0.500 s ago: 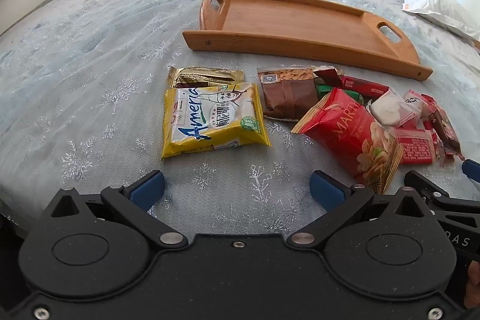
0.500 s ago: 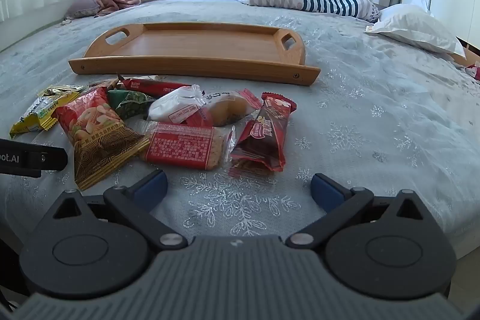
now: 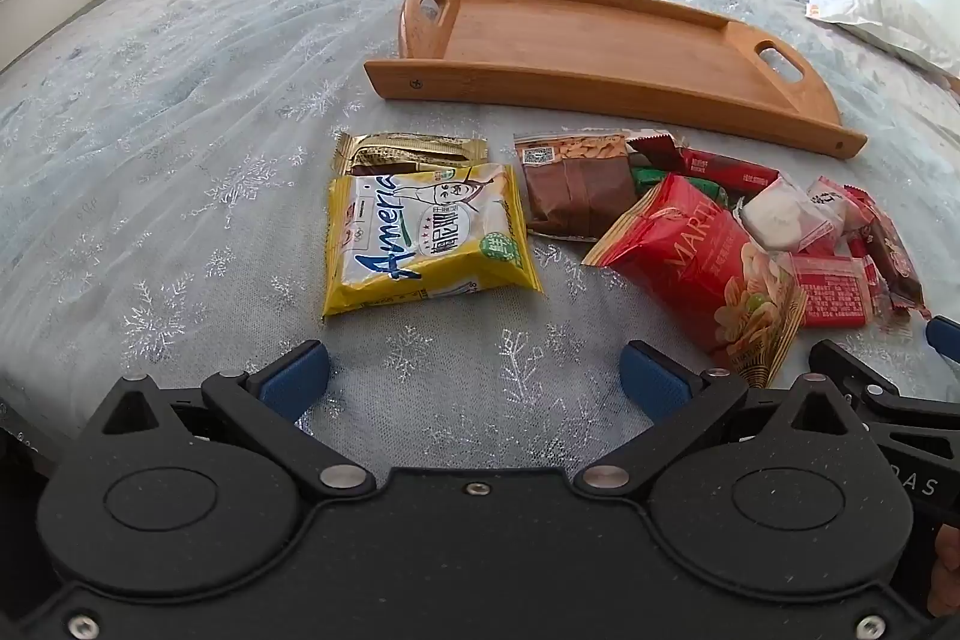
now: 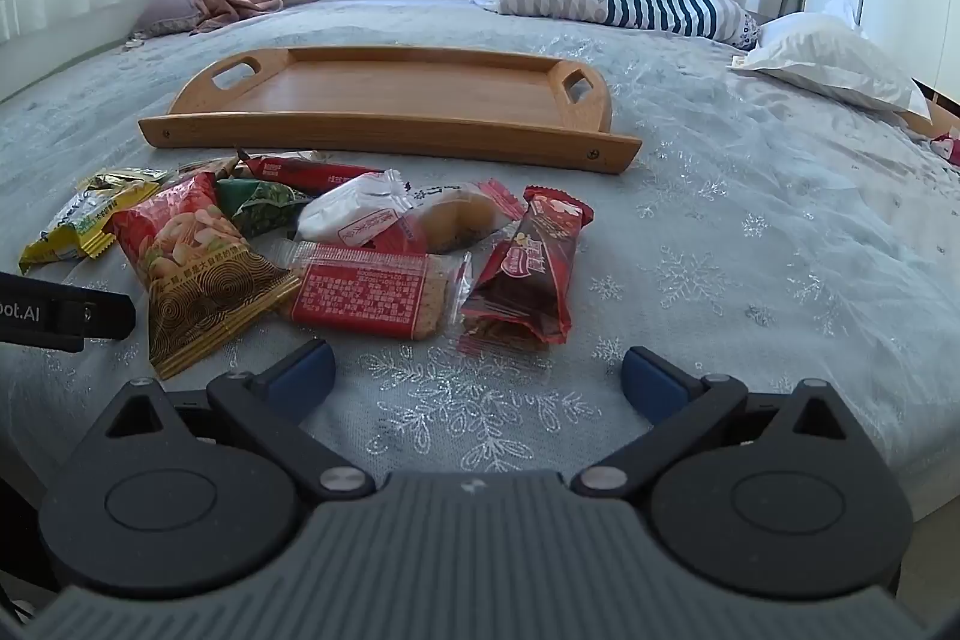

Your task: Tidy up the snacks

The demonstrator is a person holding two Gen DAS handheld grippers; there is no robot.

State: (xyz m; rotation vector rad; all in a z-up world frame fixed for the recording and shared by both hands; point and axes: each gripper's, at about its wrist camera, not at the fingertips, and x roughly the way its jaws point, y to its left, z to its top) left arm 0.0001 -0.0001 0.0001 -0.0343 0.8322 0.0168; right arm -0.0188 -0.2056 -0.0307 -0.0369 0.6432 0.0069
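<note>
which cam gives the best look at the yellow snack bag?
Left wrist. The yellow snack bag lies flat there, whole front and print facing the camera, nothing covering it. In the right wrist view the same bag sits at the far left edge, seen side-on and foreshortened, so its print is hard to read.

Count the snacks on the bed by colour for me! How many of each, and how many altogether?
Yellow packet: 1
Gold packet: 1
Brown packet: 1
Green packet: 1
Red packets: 4
Clear-wrapped cakes: 2
Total: 10
</note>
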